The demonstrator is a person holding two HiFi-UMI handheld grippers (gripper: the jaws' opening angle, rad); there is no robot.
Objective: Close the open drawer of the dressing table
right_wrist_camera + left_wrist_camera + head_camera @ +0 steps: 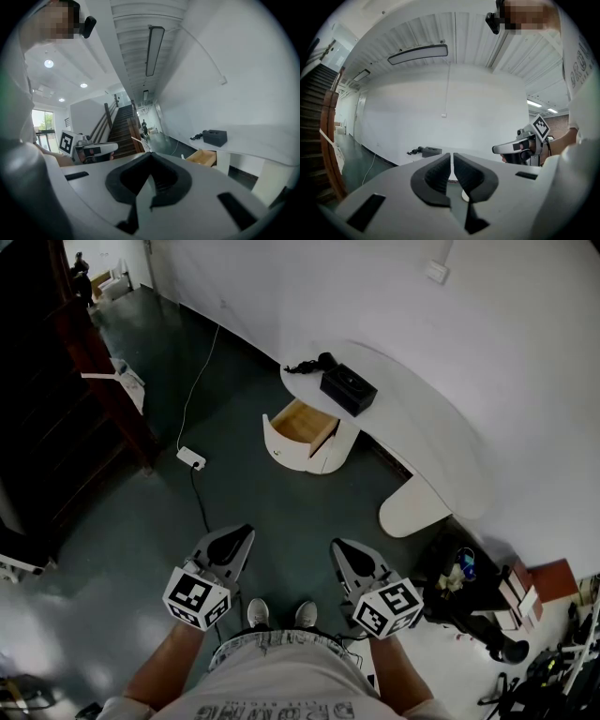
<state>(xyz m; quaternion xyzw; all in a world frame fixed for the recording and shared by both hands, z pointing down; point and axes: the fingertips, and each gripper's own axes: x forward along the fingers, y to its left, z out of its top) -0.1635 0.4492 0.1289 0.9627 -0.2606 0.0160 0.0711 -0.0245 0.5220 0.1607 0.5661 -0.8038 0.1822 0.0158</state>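
The white curved dressing table (422, 418) runs along the wall. Its wooden drawer (302, 426) stands pulled out from the rounded white cabinet at the table's left end, and it also shows in the right gripper view (204, 158). Both grippers hang low in front of the person, well short of the drawer. My left gripper (240, 534) (452, 159) is shut with nothing between its jaws. My right gripper (341, 549) (151, 158) is shut and empty too. Each gripper points roughly toward the table.
A black box (348, 389) and a black cord lie on the tabletop. A white power strip (191, 458) with its cable lies on the dark floor. A dark wooden staircase (56, 409) stands at the left. Black gear (469, 596) clutters the floor at the right.
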